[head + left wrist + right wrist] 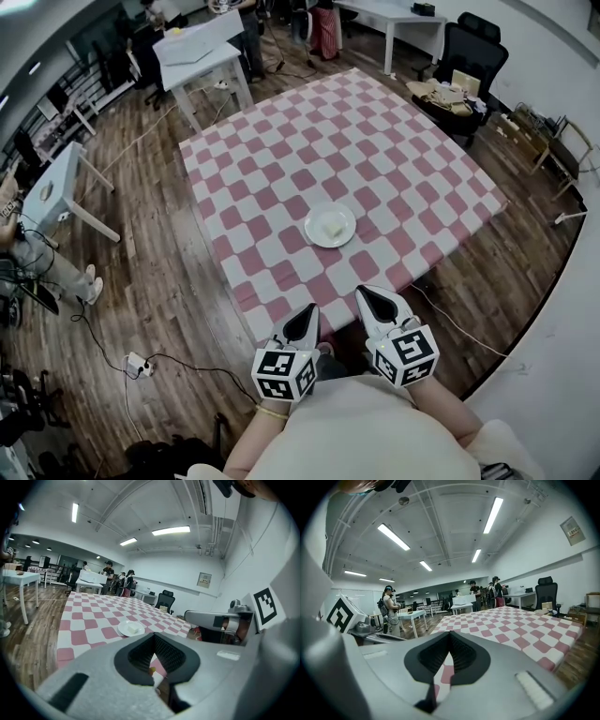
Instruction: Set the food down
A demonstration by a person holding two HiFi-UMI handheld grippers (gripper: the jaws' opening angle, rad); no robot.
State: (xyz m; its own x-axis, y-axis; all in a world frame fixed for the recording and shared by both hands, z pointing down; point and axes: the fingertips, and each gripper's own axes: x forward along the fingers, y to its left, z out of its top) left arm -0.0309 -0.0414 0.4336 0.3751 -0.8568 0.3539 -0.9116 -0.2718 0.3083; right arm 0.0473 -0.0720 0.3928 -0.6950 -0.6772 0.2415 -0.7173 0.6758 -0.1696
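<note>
My left gripper (310, 309) and right gripper (362, 292) are both shut on nothing by the tabletop's (375, 141) near edge, and the food (330, 225) sits on its plate (344, 236).

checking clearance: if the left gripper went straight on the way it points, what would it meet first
The left gripper would likely meet the checked cloth near the plate; depth unclear.

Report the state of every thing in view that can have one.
left gripper, shut, empty
right gripper, shut, empty
plate, on the tablecloth, holding the food
food, resting on the plate, clear of both grippers
tablecloth, spread flat
</note>
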